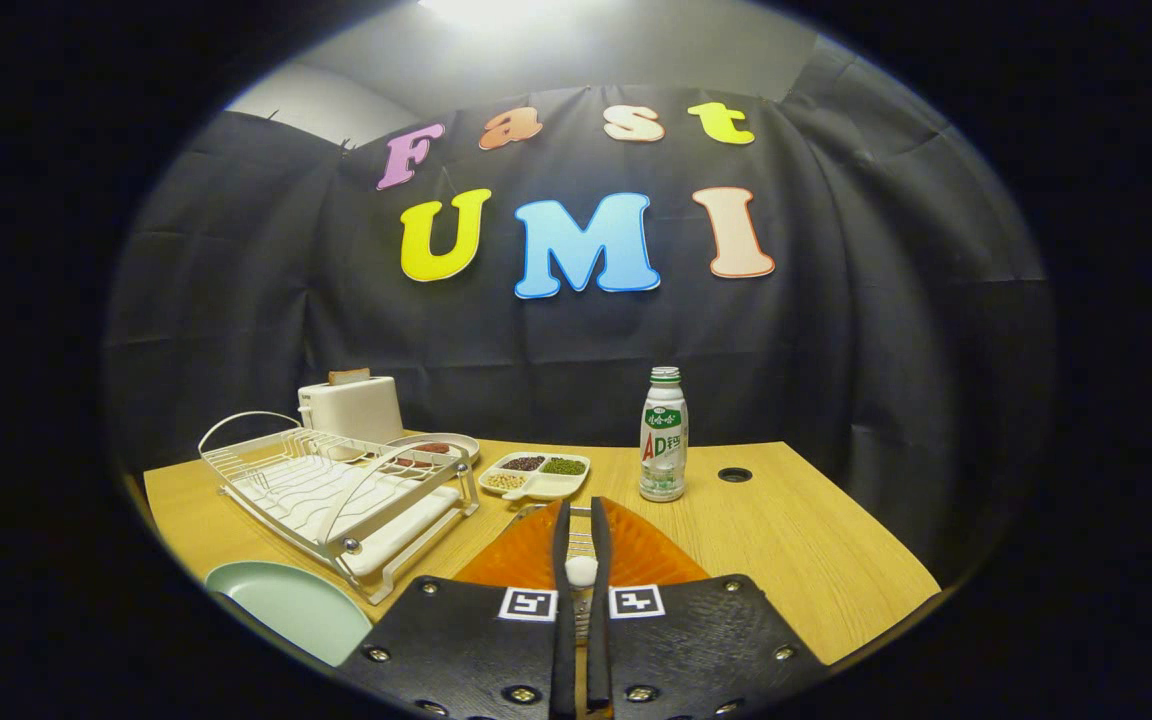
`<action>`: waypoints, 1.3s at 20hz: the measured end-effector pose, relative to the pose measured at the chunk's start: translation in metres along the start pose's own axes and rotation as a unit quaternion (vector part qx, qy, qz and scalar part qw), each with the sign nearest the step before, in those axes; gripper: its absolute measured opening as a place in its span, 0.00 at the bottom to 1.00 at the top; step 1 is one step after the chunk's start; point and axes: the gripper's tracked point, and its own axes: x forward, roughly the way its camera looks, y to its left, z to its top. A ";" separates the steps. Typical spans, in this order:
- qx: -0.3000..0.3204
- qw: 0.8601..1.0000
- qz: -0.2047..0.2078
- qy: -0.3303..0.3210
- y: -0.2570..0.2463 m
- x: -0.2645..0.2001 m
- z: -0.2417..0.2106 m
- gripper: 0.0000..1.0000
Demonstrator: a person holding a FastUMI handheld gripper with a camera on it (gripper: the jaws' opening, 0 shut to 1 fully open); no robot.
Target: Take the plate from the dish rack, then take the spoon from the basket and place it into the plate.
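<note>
My gripper (581, 512) sits over the orange basket (636, 555), its two fingers drawn close together. A small white rounded piece with a bit of metal ahead of it, the spoon (581, 570), is pinched between them. The pale green plate (286, 605) lies flat on the wooden table (796, 540), left of the fingers and in front of the white wire dish rack (336, 490). I see no dishes in the rack's slots.
Behind the rack stand a white toaster (351, 405) and a small dish (436, 447). A divided snack tray (541, 473) and a tall drink bottle (663, 435) stand beyond the basket. A cable hole (734, 474) lies right of the bottle.
</note>
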 end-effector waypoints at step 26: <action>0.013 0.997 0.055 0.052 0.069 -0.104 0.144 0.04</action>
